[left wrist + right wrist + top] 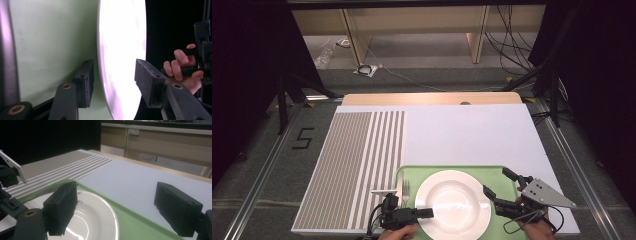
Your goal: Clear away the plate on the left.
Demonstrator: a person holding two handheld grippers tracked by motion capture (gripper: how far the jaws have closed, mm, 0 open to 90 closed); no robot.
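Note:
A round white plate (454, 200) lies on a pale green tray (447, 169) at the near edge of the table. My left gripper (427, 213) lies on its side at the plate's left rim. In the left gripper view, the rim (120, 50) passes between the two pads of my left gripper (115, 65) with a gap on each side, so it is open. My right gripper (497, 182) stands wide open at the plate's right edge. In its own view, my right gripper (115, 188) has one jaw over the plate (92, 212) and nothing between the pads.
A fork (406, 189) lies on the tray just left of the plate. A grey and white striped mat (352, 170) covers the left part of the white tabletop (472, 135). Beyond the table's far edge there is floor with cables.

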